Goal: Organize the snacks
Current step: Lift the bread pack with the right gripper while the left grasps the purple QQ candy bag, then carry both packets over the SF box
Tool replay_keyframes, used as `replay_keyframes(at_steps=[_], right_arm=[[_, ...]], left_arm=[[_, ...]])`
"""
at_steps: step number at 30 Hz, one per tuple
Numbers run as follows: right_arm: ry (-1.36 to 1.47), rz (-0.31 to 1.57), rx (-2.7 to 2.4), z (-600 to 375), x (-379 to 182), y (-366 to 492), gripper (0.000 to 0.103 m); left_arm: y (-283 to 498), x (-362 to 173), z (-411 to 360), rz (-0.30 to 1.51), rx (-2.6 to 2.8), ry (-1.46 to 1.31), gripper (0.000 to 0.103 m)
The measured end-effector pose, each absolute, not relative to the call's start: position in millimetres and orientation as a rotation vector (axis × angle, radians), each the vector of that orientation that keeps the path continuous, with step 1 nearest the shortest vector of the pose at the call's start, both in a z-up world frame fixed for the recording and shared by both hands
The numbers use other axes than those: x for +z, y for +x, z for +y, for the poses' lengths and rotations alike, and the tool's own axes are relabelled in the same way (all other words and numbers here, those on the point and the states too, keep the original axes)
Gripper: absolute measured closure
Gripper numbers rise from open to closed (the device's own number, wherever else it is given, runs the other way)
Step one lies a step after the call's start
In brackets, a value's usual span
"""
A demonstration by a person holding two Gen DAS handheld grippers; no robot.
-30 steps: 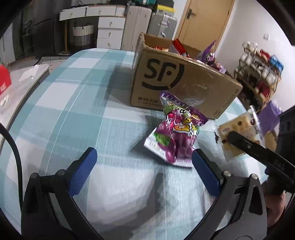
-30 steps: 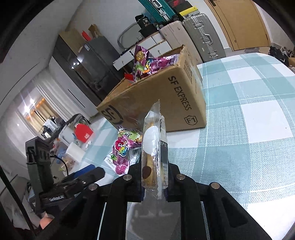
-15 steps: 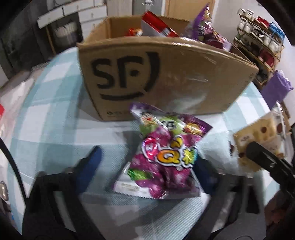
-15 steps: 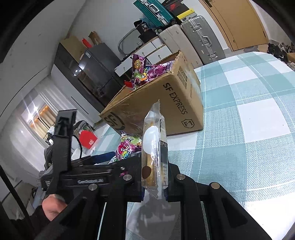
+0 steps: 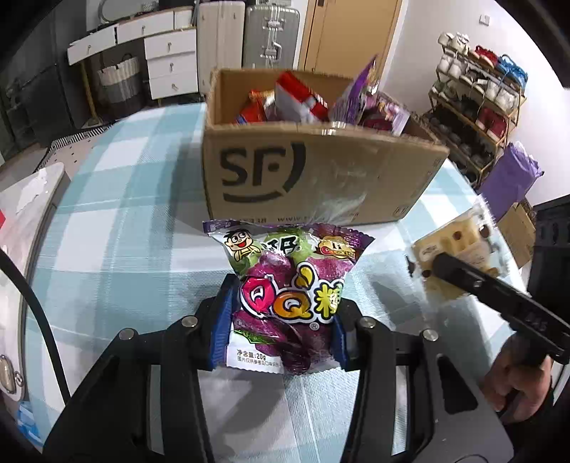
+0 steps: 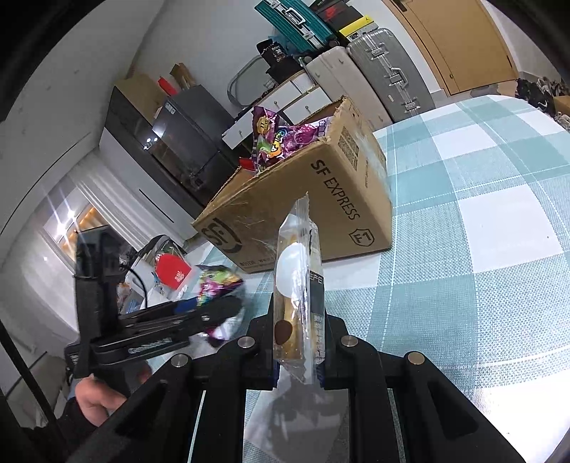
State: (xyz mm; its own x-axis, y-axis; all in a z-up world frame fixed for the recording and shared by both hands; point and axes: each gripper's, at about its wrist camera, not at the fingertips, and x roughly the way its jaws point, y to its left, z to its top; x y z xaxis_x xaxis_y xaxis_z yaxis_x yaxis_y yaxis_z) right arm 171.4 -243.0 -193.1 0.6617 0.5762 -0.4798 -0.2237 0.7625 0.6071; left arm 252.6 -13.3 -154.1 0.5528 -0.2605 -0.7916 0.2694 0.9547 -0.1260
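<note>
My left gripper (image 5: 281,320) is shut on a purple QQ candy bag (image 5: 288,285), held above the checked tablecloth in front of the cardboard SF box (image 5: 320,178). The box holds several red and purple snack packs (image 5: 295,99). My right gripper (image 6: 299,349) is shut on a clear-wrapped biscuit pack (image 6: 299,285), held upright, right of the box. That biscuit pack (image 5: 459,245) and the right gripper also show in the left wrist view. The left gripper with the purple bag (image 6: 217,285) shows in the right wrist view.
The table carries a teal and white checked cloth (image 6: 481,231). A red packet (image 6: 172,272) lies on a side surface beyond the table's left edge. Suitcases (image 5: 270,32) and drawers (image 5: 171,60) stand behind; a shoe rack (image 5: 477,89) stands at the right.
My left gripper moved forward over the purple bag, closed on it and lifted it toward the box. My right gripper kept hold of the biscuit pack and barely moved.
</note>
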Motion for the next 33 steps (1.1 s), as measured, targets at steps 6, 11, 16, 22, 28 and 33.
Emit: replay_keyframes(at_steps=[6, 11, 16, 22, 28, 33], right_arm=[[0.528, 0.718, 0.472, -241, -192, 171, 0.088], [0.476, 0.716, 0.451, -233, -185, 168, 0.088], [0.466, 0.705, 0.467, -226, -170, 157, 0.088], [0.434, 0.669, 0.499, -218, -138, 141, 0.088], [0.405, 0.619, 0.517, -209, -106, 117, 0.088], [0.405, 0.603, 0.529, -204, -85, 103, 0.088]], left_arm=[[230, -124, 3, 0.892, -0.321, 0.002, 0.06], [212, -95, 9, 0.859, -0.34, -0.009, 0.06], [187, -82, 8, 0.833, -0.353, -0.024, 0.06], [163, -69, 11, 0.804, -0.374, -0.064, 0.06], [143, -48, 16, 0.765, -0.388, -0.093, 0.06], [130, -26, 25, 0.745, -0.404, -0.133, 0.06]])
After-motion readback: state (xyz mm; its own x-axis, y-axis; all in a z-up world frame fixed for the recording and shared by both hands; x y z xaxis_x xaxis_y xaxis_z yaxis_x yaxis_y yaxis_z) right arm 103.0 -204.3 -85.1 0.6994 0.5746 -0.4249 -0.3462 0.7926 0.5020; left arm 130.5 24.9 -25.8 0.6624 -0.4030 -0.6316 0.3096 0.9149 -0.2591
